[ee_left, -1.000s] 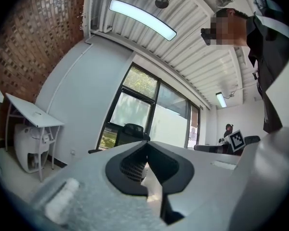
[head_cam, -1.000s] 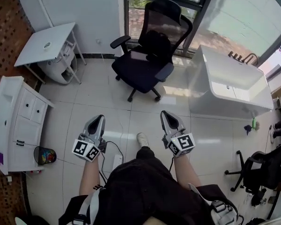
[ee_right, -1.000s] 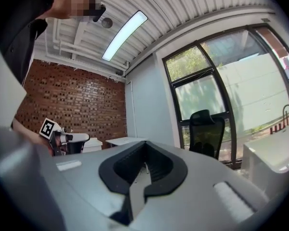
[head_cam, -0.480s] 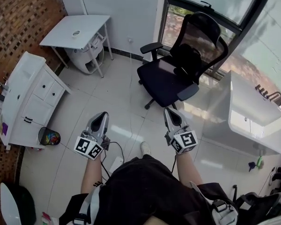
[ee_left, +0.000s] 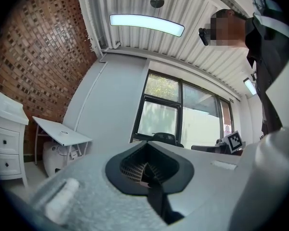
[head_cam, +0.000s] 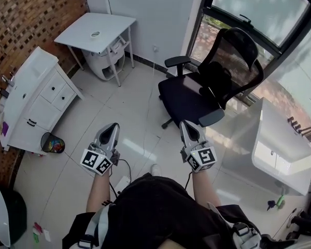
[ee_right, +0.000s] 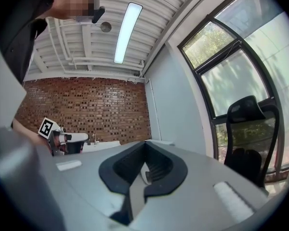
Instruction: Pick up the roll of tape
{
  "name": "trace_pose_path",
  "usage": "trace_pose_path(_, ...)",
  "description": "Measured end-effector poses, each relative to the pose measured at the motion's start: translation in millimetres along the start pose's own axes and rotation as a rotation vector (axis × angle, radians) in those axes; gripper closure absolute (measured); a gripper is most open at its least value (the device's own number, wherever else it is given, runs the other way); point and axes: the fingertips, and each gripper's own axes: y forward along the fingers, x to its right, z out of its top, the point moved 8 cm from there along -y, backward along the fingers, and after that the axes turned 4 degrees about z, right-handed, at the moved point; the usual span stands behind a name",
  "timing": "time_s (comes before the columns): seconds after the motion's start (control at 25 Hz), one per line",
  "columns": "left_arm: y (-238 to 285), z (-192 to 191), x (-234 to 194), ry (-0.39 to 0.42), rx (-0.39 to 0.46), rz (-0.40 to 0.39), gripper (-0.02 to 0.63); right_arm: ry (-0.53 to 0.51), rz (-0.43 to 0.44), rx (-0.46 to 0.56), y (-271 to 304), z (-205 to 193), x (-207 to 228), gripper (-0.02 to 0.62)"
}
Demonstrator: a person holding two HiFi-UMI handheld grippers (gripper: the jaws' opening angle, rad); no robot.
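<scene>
While the person stands on the tiled floor (head_cam: 119, 113), both claws point out level in front, side by side. The left gripper (head_cam: 112, 128) has its two jaws pressed together, and it holds nothing. The right gripper (head_cam: 185, 126) is just the same: closed tight, with nothing in it.

No view shows the roll of tape. It is not on the floor near the feet, and it is not on the black chair (head_cam: 189, 95) far ahead. A white cabinet (head_cam: 31, 102) stands at the left. A few small things sit on its top at the far left edge, but they are too small to name. A little white table (head_cam: 96, 27) stands far off to the left, and a bin (head_cam: 52, 143) sits on the floor beside the cabinet. A big white tub (head_cam: 280, 149) is on the right.

I think this is the looking step: the tape must be found first. Next, the person needs to look around, maybe toward the cabinet top, walk over, and open one claw wide before reaching for the roll.
</scene>
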Motion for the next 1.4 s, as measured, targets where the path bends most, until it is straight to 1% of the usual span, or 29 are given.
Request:
trace_pose_path(0.12, 10, -1, -4, 0.003, 0.008, 0.036, 0.604, 0.005, 0.024, -0.001, 11, 0, 14, 0.591)
trace_pose_path(0.32, 19, -3, -5, 0.002, 0.011, 0.107, 0.604, -0.003, 0.092, -0.016, 29, 1, 36, 0.591)
trace_pose_path(0.44, 21, -4, -4, -0.005, 0.013, 0.137, 0.604, 0.003, 0.126, -0.021, 42, -2, 44, 0.591)
trace_pose_path(0.64, 15, -2, -8, 0.012, 0.004, 0.178, 0.604, 0.025, 0.193, -0.03, 67, -11, 39, 0.591)
trace_pose_path(0.84, 1, -1, -27, 0.015, 0.017, 0.239, 0.604, 0.011, 0.258, -0.034, 99, -12, 27, 0.591)
trace_pose_path(0.96, -3, 1, -47, 0.009, 0.034, 0.262, 0.604, 0.0, 0.273, -0.037, 124, -11, 22, 0.591)
trace_pose_path(1.08, -2, 4, -76, 0.005, 0.051, 0.285, 0.604, -0.003, 0.284, -0.039, 159, -12, 17, 0.591)
trace_pose_path(1.2, -1, 12, -114, 0.017, 0.057, 0.31, 0.604, -0.02, 0.303, -0.032, 200, -10, 8, 0.591)
trace_pose_path(1.4, 8, 28, -185, 0.032, 0.087, 0.327, 0.604, -0.046, 0.317, -0.017, 273, -3, -10, 0.591)
